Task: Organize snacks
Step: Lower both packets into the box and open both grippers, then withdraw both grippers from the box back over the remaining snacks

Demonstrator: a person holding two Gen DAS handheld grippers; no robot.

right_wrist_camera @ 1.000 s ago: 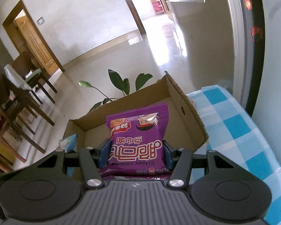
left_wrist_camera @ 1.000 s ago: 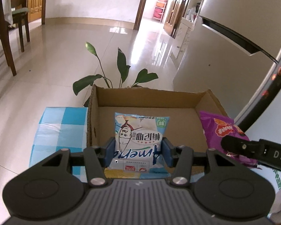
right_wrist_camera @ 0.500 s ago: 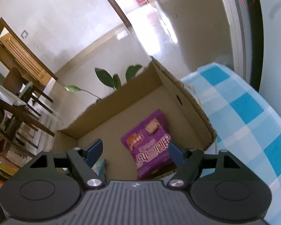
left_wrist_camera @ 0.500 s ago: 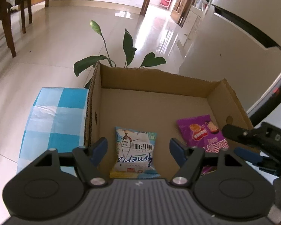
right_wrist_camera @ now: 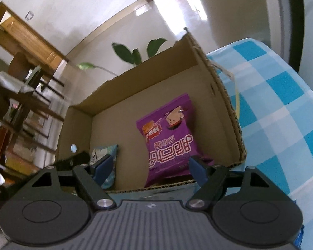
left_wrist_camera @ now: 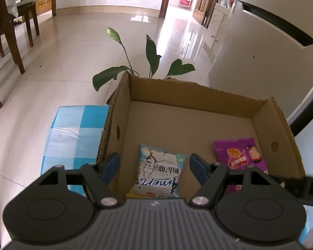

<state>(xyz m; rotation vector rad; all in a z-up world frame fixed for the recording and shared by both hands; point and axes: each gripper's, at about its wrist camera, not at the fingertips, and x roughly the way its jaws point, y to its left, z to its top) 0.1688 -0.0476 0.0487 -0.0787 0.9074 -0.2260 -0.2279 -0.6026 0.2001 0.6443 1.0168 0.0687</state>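
We see left gripper (left_wrist_camera: 154, 163) jaws just spread, white snack packet (left_wrist_camera: 159, 174) below between them; right gripper (right_wrist_camera: 150, 165) jaws just spread, purple snack packet (right_wrist_camera: 169, 137) ahead in cardboard box (left_wrist_camera: 198, 91).

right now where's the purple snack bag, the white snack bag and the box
purple snack bag (right_wrist_camera: 169, 137), right wrist view, middle of its front
white snack bag (left_wrist_camera: 159, 171), left wrist view, printed front
box (left_wrist_camera: 189, 91), left wrist view, far wall

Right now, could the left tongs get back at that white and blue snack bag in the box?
Probably yes: the left tongs stand open right over the white and blue snack bag, which lies uncovered in the open-topped cardboard box, apart from the purple bag.
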